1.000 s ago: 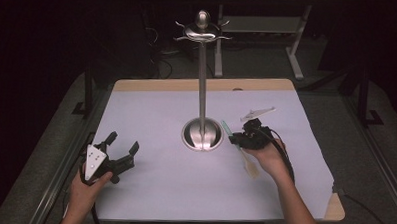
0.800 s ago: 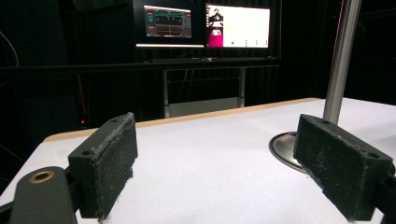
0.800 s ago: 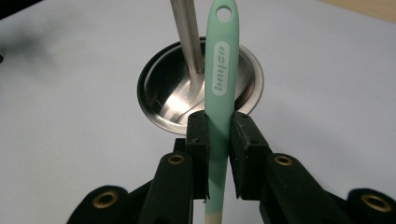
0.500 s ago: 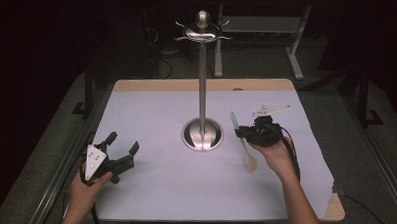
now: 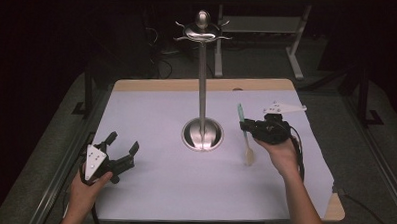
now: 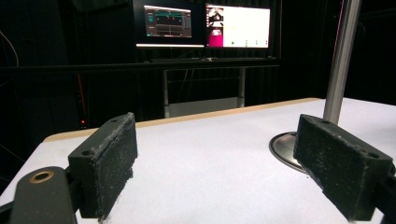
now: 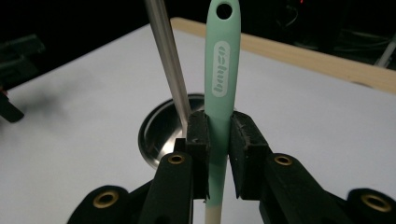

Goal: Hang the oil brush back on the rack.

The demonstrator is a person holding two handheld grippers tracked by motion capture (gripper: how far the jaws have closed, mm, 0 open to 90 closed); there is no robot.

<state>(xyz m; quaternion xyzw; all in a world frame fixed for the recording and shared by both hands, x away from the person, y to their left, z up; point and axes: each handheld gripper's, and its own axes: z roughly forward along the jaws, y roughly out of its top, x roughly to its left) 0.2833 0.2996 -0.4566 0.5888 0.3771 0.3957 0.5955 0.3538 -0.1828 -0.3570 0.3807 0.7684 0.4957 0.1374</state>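
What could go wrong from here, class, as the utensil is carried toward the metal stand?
The right gripper pinches the mint-handled utensil on a narrow stretch of its handle, so it could pivot or slip. The stand's pole runs close beside the handle; a bump might rock the stand. The hanging hole is small and could miss a hook.

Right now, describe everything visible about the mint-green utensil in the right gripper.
The utensil has a slim mint-green handle, plastic or silicone by its look, with a hanging hole at its tip and pale raised lettering below. Lower down it turns cream, ending in a small pale head whose shape is too small to tell. The right gripper clamps the handle between its jaws, holding it steeply tilted above the white table cover, right of the metal stand. Nothing else touches it.
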